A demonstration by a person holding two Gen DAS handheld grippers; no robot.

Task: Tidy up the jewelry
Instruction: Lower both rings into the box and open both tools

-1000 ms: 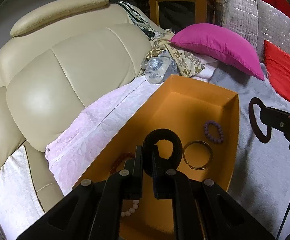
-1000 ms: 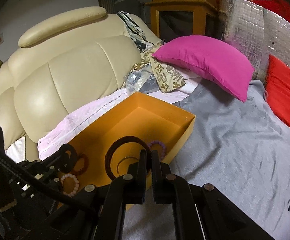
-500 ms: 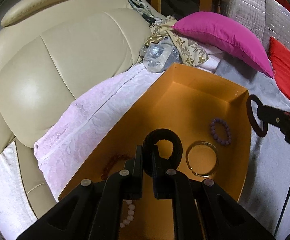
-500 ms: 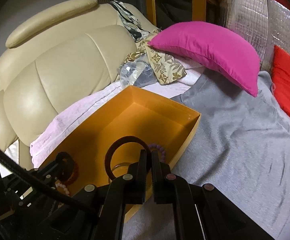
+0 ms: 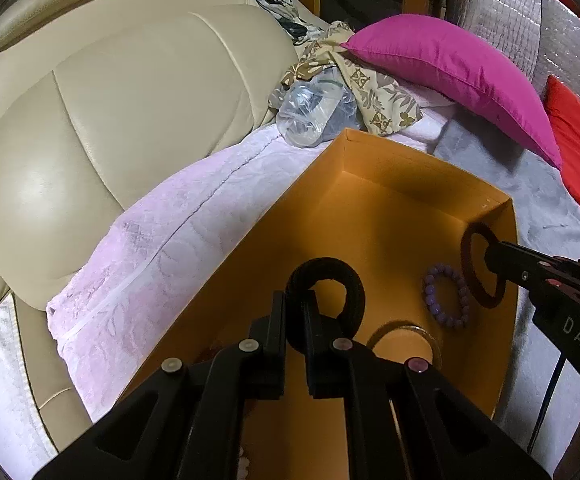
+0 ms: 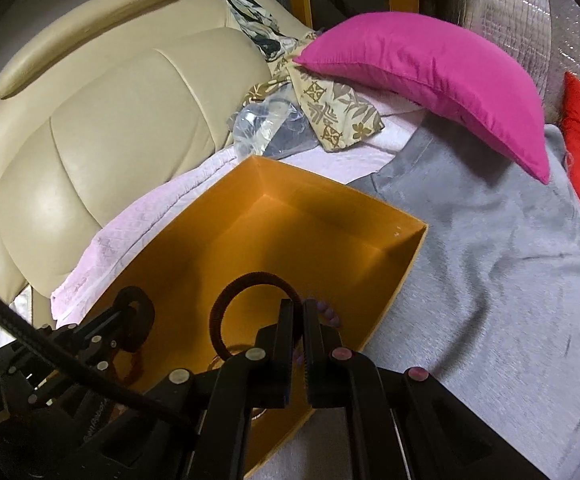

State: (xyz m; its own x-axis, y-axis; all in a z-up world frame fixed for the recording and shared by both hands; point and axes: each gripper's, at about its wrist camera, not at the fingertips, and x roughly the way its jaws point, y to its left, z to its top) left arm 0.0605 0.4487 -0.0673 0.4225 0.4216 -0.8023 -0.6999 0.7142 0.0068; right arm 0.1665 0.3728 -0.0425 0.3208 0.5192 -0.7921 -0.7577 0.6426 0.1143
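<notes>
Letters "DAS" on the right gripper's (image 5: pixel 490 256) body, cream sofa (image 5: pixel 122 92) far left, orange box (image 5: pixel 370 216) holding a purple bead bracelet (image 5: pixel 446 300) and metal bangle (image 5: pixel 430 338), left gripper (image 5: pixel 296 308) pinching a black hair tie (image 5: pixel 326 292) over the box, right gripper pinching a brown ring (image 6: pixel 250 312) near the box's right wall.

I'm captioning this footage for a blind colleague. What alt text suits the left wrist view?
The left claw grips a black fabric hair ring over an open orange box on a sofa. The right claw holds a dark brown ring above a purple bead bracelet and a metal bangle inside.
</notes>
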